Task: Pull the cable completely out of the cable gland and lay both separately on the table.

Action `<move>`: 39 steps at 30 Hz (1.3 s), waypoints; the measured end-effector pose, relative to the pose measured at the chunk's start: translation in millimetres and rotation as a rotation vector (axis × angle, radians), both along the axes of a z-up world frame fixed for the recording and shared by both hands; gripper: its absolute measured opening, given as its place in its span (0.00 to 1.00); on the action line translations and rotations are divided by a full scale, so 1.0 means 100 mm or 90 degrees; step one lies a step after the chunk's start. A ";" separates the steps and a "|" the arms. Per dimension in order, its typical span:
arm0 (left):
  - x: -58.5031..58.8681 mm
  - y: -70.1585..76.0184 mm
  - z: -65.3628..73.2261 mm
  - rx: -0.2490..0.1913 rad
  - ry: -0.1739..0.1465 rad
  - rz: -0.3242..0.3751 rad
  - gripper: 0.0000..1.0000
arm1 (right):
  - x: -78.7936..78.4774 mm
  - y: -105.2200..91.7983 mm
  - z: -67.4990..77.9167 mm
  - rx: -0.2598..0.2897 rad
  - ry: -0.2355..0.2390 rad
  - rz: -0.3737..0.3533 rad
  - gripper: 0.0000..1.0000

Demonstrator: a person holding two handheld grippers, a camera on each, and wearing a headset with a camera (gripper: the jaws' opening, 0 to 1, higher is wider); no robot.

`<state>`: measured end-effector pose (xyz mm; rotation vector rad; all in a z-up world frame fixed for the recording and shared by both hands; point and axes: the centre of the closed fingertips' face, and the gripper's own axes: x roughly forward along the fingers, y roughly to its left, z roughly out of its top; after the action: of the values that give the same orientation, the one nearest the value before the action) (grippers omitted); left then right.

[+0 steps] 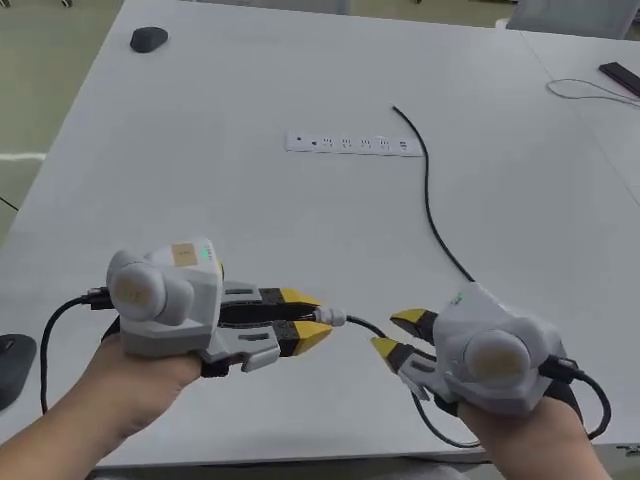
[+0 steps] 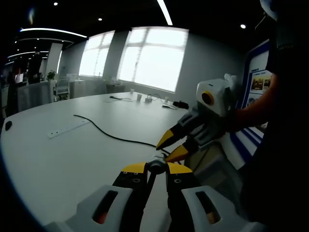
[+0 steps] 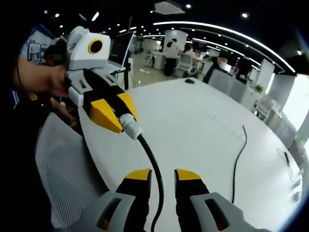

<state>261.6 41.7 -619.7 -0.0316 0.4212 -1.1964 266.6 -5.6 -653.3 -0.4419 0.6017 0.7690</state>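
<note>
A small white cable gland (image 1: 334, 318) sits pinched at the tips of my left gripper (image 1: 315, 318), which is shut on it; the gland (image 2: 157, 165) shows between its yellow tips. A black cable (image 1: 430, 210) leaves the gland (image 3: 130, 125), runs right between the jaws of my right gripper (image 1: 395, 334), then trails across the white table (image 1: 250, 200) toward the far side. My right gripper (image 3: 163, 175) stands open, with the cable (image 3: 152, 154) passing loosely through the gap. Both grippers hover above the table's near edge, tips facing each other.
A white power strip (image 1: 350, 144) lies mid-table by the cable's far end. A dark mouse (image 1: 148, 39) rests at the far left corner, and another dark object (image 1: 12, 362) at the left edge. A thin wire and a black item (image 1: 618, 74) lie far right.
</note>
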 end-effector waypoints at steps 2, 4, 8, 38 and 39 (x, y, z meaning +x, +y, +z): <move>-0.01 0.00 0.00 0.000 0.002 -0.003 0.15 | 0.00 0.06 0.03 -0.010 -0.012 0.018 0.14; -0.02 0.00 -0.01 0.001 0.002 -0.006 0.15 | -0.01 0.14 0.06 -0.007 -0.018 0.034 0.14; -0.03 -0.01 -0.01 0.000 0.003 -0.008 0.15 | -0.02 0.25 0.10 -0.021 -0.038 0.064 0.11; -0.04 -0.02 -0.03 0.006 0.001 -0.013 0.15 | -0.03 0.32 0.09 -0.043 -0.058 0.090 0.00; -0.04 -0.02 -0.03 0.006 0.000 -0.013 0.15 | -0.02 0.32 0.09 -0.040 -0.056 0.089 0.00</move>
<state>258.1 39.9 -622.8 -0.0193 0.4277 -1.2138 264.2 26.7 -644.3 -0.5780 0.5172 0.8607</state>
